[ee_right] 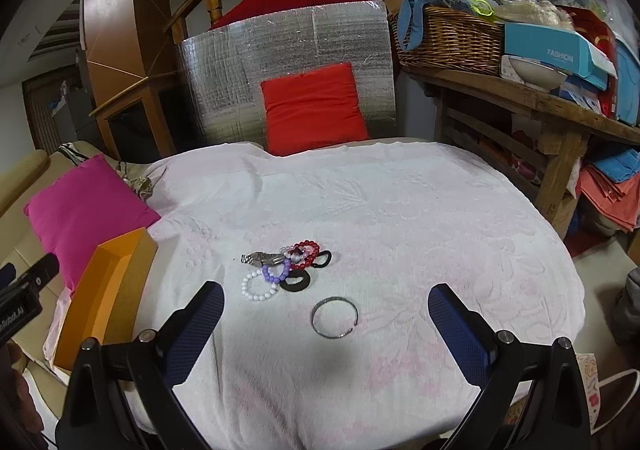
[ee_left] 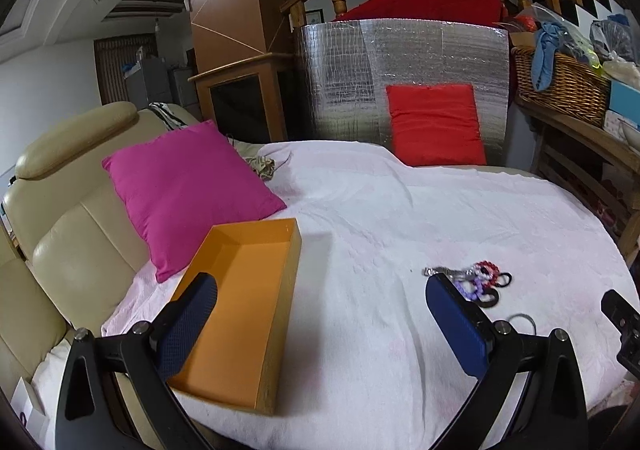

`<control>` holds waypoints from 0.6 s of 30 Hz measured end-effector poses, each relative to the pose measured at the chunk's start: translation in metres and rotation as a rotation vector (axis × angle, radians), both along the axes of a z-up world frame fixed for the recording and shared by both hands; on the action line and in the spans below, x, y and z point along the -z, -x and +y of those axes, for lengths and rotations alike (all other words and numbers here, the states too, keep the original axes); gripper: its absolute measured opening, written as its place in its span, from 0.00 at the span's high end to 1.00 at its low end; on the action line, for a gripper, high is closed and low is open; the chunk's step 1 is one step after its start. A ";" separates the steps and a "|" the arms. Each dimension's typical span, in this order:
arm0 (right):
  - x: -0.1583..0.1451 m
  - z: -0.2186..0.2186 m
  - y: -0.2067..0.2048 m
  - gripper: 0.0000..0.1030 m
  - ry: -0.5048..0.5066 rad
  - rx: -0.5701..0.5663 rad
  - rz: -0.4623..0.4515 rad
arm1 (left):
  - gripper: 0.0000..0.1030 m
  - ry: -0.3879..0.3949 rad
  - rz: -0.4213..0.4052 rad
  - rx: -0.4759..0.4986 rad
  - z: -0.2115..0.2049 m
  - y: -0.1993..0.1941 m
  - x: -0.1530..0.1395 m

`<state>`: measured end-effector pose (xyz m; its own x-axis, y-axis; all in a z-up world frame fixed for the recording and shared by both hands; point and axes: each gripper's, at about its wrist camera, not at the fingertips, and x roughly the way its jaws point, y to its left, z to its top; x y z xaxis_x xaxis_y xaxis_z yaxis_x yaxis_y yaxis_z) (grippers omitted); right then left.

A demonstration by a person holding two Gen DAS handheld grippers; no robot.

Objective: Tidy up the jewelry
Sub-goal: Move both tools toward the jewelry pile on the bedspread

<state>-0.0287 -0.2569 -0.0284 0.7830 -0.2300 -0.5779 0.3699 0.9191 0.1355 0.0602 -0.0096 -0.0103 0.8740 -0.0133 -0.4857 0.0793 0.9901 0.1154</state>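
Right wrist view, near to far. The right gripper (ee_right: 324,314) is hovering over the white textured bedspread (ee_right: 420,234) with its blue-padded jaws spread to their widest and nothing between them. Lying flat just beyond the fingertips, almost on the gripper's centre line, is a thin silver metal bangle (ee_right: 334,317); as a ring it is offering no long axis, so any approach angle appears workable. Farther on from the bangle, and slightly left of it, a cluster of jewelry is sitting: a white bead bracelet (ee_right: 258,288), a purple bead bracelet (ee_right: 275,273), a black flat ring (ee_right: 295,282), a red bead bracelet (ee_right: 306,254) and a silver metal watch band (ee_right: 262,259), touching or overlapping.

Left wrist view. The left gripper (ee_left: 320,310) is likewise standing fully open and empty. The open orange cardboard box (ee_left: 256,290), its long axis running away from the camera, is lying well left of the bangle, its near end under the left finger.

Judgement: the right gripper is the nearer to the bangle, the left to the box.
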 end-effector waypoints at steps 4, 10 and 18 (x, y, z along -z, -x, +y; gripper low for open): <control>0.004 -0.004 -0.013 0.00 0.004 -0.004 0.006 | 0.00 0.024 -0.021 -0.015 -0.005 -0.017 0.002; 0.015 -0.007 -0.031 0.00 0.017 -0.014 0.019 | 0.00 0.029 -0.025 -0.022 -0.014 -0.036 0.011; 0.025 -0.013 -0.050 0.00 0.018 -0.019 0.027 | 0.00 0.005 -0.015 -0.017 -0.029 -0.055 0.024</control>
<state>0.0216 -0.2695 -0.0534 0.7715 -0.2260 -0.5948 0.3561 0.9281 0.1092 0.1157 -0.0384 -0.0345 0.8816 -0.0007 -0.4721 0.0603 0.9920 0.1112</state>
